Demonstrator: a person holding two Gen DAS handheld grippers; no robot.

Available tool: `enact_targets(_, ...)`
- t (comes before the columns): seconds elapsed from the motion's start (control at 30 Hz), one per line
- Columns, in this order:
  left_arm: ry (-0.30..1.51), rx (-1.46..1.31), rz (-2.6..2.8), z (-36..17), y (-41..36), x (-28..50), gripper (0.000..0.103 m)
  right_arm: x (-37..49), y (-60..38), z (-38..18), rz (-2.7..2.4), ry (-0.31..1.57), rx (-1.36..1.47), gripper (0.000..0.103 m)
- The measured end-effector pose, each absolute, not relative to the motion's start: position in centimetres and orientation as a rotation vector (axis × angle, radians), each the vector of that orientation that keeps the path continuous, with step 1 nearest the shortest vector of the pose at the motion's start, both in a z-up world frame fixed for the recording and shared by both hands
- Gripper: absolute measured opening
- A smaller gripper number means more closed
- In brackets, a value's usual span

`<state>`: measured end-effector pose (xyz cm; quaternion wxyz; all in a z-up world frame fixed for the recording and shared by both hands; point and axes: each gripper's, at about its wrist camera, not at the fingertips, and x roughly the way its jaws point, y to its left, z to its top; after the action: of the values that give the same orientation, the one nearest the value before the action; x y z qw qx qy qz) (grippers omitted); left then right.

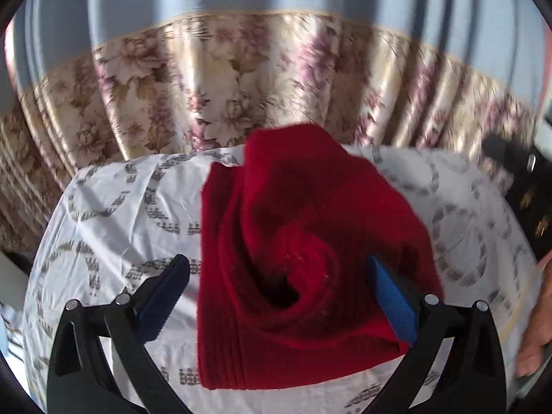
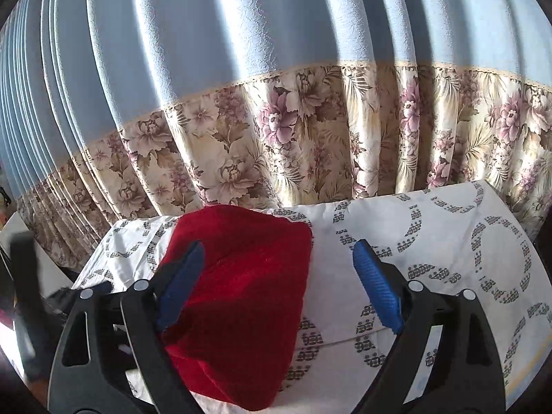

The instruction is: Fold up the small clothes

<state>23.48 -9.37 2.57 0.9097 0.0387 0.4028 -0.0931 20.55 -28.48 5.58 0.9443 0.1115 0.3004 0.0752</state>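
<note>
Red knit garment (image 1: 293, 248), loosely folded and still bunched, is lying on the white patterned cloth (image 2: 431, 241) covering the bench, toward its far edge. Left claw (image 1: 277, 296) and right claw (image 2: 277, 283) are both hanging spread, pinching nothing. Folding is appearing partway done; flattening and a neater final fold are likely remaining.

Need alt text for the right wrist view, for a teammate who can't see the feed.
The right gripper hangs open over a folded red knit garment lying on a white patterned cloth. Nothing is gripped between its blue pads. Behind hangs a blue curtain with a floral border.
</note>
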Motion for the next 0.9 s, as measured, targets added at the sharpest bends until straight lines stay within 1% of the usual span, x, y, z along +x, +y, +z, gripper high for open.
enact_targets(0.03,0.824,0.091,-0.188,2.4,-9.4,23.5,0.092,20.5,-28.8,5.7,0.156,0.613,0.232,0.089)
enact_targets(0.1,0.827,0.079,-0.203,2.3,-9.0,23.6,0.032,20.5,-28.9,5.7,0.156,0.613,0.235,0.089)
enact_targets(0.13,0.83,0.059,-0.231,2.5,-8.7,23.6,0.023,20.5,-29.0,5.7,0.156,0.614,0.237,0.09)
enact_targets(0.2,0.795,0.068,-0.247,3.0,-8.3,23.3,0.018,20.5,-29.3,5.7,0.155,0.617,0.241,0.09)
enact_targets(0.3,0.77,0.064,-0.25,3.6,-7.7,23.0,0.015,20.5,-29.3,5.7,0.161,0.62,0.244,0.09)
enact_targets(0.47,0.73,0.11,-0.193,4.0,-6.0,21.0,0.014,20.7,-28.3,5.8,0.196,0.631,0.222,0.09)
enact_targets(0.6,0.779,0.144,-0.125,0.9,-3.9,20.1,0.014,20.6,-27.8,6.1,0.212,0.629,0.214,0.09)
enact_targets(0.67,0.819,0.137,-0.095,-1.9,-2.7,20.0,0.015,20.7,-27.5,6.0,0.219,0.633,0.209,0.09)
enact_targets(0.7,0.822,0.149,-0.066,-3.3,-2.3,19.8,0.015,20.7,-27.4,6.0,0.221,0.636,0.208,0.09)
enact_targets(0.77,0.8,0.168,-0.046,-3.8,-2.2,19.5,0.015,20.8,-27.2,5.7,0.227,0.648,0.199,0.09)
enact_targets(0.87,0.783,0.156,-0.062,-3.5,-2.2,19.5,0.022,21.0,-26.9,5.4,0.231,0.663,0.194,0.09)
enact_targets(0.9,0.777,0.152,-0.053,-3.5,-2.1,19.6,0.033,21.0,-26.9,5.4,0.234,0.664,0.194,0.091)
